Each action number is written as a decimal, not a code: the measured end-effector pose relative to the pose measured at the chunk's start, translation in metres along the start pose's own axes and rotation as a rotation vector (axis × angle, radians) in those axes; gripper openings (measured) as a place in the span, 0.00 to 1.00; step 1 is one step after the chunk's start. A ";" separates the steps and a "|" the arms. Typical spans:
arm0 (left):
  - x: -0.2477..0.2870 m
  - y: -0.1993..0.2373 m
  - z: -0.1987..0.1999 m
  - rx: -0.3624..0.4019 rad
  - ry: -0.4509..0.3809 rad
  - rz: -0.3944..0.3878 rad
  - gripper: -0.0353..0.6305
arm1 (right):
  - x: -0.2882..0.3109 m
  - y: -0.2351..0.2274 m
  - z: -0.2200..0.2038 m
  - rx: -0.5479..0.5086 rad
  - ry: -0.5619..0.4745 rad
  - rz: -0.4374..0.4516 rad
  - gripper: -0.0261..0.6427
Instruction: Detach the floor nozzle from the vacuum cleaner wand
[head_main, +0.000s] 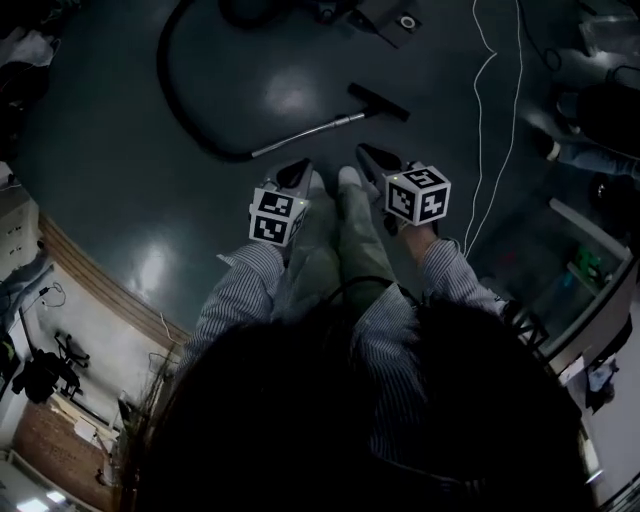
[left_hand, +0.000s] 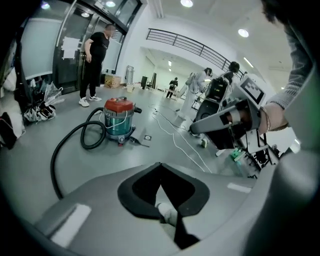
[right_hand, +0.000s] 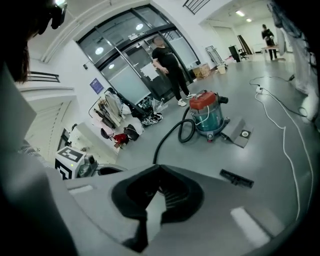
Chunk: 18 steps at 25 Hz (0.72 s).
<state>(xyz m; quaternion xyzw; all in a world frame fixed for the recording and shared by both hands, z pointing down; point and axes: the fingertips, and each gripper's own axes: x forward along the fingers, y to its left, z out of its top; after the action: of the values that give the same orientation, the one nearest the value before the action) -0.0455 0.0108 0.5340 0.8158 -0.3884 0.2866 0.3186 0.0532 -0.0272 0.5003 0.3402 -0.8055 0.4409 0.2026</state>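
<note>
Left gripper (head_main: 297, 176): jaws together, nothing between them. Right gripper (head_main: 374, 160): jaws together, empty. Both hang above the grey floor (head_main: 120, 200), apart from the vacuum parts. Ahead: black hose (head_main: 175, 90), metal wand (head_main: 308, 136), floor nozzle (head_main: 378, 101) at the wand's far end.

Dark floor (head_main: 110, 150): hose (head_main: 160, 70), wand (head_main: 310, 134), floor nozzle (head_main: 378, 101), white cable (head_main: 479, 140).

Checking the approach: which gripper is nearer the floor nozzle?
The right gripper, the one on the head view's right: its shut tips lie just short of the floor nozzle, while the left gripper faces the wand at its middle.
</note>
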 end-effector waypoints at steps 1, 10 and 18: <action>0.015 0.009 -0.005 0.015 0.019 -0.005 0.07 | 0.010 -0.013 -0.003 0.009 0.008 -0.006 0.04; 0.170 0.066 -0.089 0.252 0.150 -0.097 0.21 | 0.105 -0.145 -0.087 0.060 0.059 -0.043 0.04; 0.303 0.119 -0.228 0.381 0.313 -0.143 0.31 | 0.215 -0.257 -0.172 0.117 0.010 -0.038 0.04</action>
<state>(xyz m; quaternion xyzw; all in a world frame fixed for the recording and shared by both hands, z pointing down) -0.0306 -0.0155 0.9302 0.8320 -0.2148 0.4542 0.2350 0.0973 -0.0581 0.8729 0.3647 -0.7707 0.4848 0.1948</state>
